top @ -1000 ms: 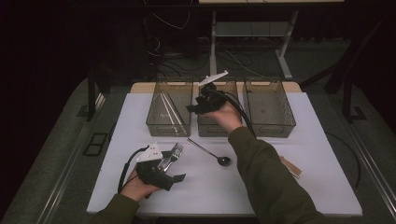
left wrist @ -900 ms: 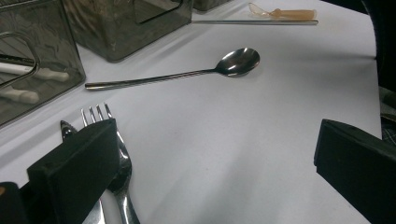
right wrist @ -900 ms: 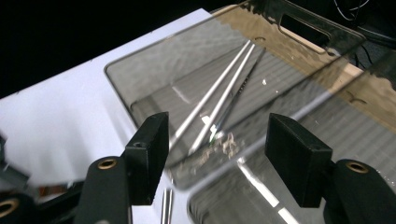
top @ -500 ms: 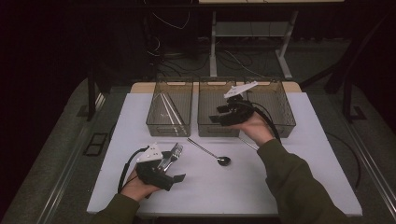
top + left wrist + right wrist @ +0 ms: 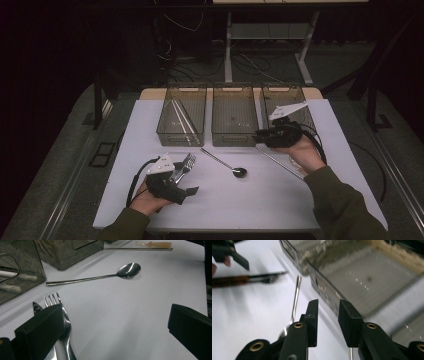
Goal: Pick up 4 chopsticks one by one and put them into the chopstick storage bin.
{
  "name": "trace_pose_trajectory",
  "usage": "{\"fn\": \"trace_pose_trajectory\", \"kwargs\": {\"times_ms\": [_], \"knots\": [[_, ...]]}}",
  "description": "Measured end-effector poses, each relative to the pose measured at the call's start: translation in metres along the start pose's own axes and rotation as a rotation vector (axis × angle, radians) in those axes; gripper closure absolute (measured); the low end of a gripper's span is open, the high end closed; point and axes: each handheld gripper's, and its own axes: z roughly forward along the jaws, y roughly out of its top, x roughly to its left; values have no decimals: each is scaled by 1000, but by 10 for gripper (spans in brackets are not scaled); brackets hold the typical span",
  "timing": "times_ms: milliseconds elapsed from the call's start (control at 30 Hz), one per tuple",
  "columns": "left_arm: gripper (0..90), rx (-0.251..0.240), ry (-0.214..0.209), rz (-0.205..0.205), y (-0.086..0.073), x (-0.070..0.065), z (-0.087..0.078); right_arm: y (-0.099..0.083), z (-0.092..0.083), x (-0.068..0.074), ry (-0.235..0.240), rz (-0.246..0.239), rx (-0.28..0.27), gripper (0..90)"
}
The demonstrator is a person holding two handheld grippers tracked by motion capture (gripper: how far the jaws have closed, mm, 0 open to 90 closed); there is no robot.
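A fork [image 5: 184, 165] and a knife lie together on the white table [image 5: 260, 200], beside my left gripper [image 5: 187, 179]. In the left gripper view the gripper [image 5: 115, 322] stands wide open, with the fork [image 5: 62, 315] against its left jaw. A spoon [image 5: 226, 165] lies mid-table, and the left gripper view shows it [image 5: 100, 277] ahead. My right gripper [image 5: 259, 135] hovers at the front of the bins, pointing left. Its jaws [image 5: 328, 307] have just been closing to a narrow gap with nothing between them. The spoon handle [image 5: 295, 300] lies beyond.
Three clear bins stand in a row at the back: the left bin [image 5: 182, 131] holds chopsticks, then the middle bin [image 5: 234, 135] and the right bin [image 5: 300, 107]. A thin metal rod [image 5: 280, 162] lies in front of the right bin.
My right hand has moved from above the middle bin to the right and toward the person, and its jaws have narrowed. The left hand has stayed put.
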Motion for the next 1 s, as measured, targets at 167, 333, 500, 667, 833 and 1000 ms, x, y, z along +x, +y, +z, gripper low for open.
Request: {"fn": "trace_pose_trajectory", "kwargs": {"times_ms": [167, 333, 500, 667, 833, 1000], "knots": [[0, 2, 2, 3, 0, 0, 0, -24, -10, -4, -23, 17, 30, 720], [0, 5, 4, 2, 0, 0, 1, -46, -18, -3, -24, 17, 60, 734], [0, 4, 4, 2, 0, -1, 0, -64, -27, -4, -27, 26, 94, 744], [0, 2, 4, 2, 0, -1, 0, -85, -39, -9, -48, 55, 111, 745], [0, 5, 5, 4, 0, -1, 1, -105, -47, -16, -50, 80, 132, 752], [0, 7, 8, 7, 0, -2, 1, -117, -46, -21, -68, 93, 167, 758]]}}
